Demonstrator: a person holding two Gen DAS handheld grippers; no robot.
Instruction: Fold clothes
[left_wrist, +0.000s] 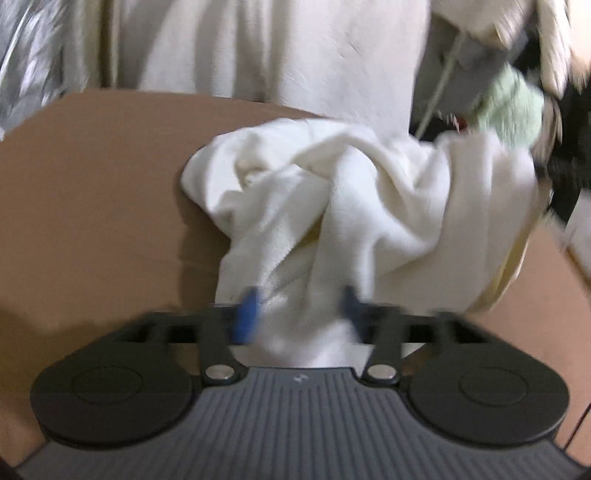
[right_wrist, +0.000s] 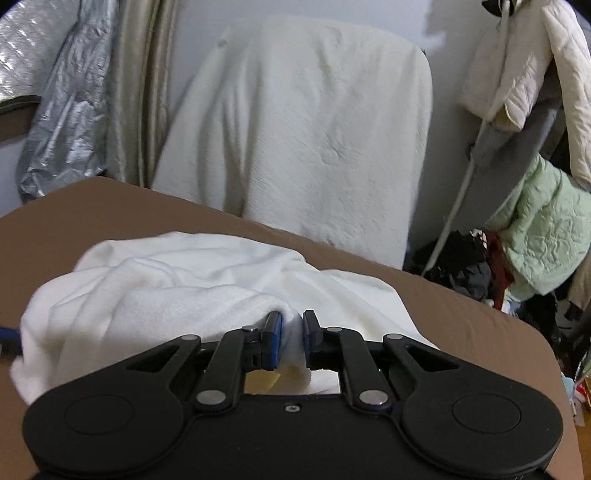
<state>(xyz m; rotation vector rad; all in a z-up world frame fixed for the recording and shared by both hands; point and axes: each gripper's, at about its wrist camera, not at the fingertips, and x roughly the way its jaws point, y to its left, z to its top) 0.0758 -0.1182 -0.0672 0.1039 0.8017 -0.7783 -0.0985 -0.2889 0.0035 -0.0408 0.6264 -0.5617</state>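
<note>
1. Both fingers (right_wrist: 275, 339) of the right gripper (right_wrist: 291, 339) have blue pads, and they pinch a fold of the white cloth (right_wrist: 147, 291) tight between them.
2. Blue fingers (left_wrist: 245, 314) on the left gripper (left_wrist: 299, 314) stand wide apart. White cloth (left_wrist: 351, 206) lies bunched in the gap between them, but the picture is blurry, so I cannot tell if the pads touch it. They do not seem to squeeze it.
3. That white cloth sits in a crumpled heap on a brown table (right_wrist: 461, 306). It is soft and full of wrinkles.
4. A little bit of yellow (right_wrist: 291, 373) peeks out under the cloth, close to the right gripper.
5. Behind the table is a chair (right_wrist: 325, 129) with a white fuzzy cover draped on it.
6. Off to the right hang a white puffy jacket (right_wrist: 535, 62) and a light green quilted one (right_wrist: 546, 229). Dark clothes (right_wrist: 465, 266) are piled low beside them.
7. A shiny silver sheet (right_wrist: 62, 122) hangs at the left, next to a pale curtain (right_wrist: 147, 85).
</note>
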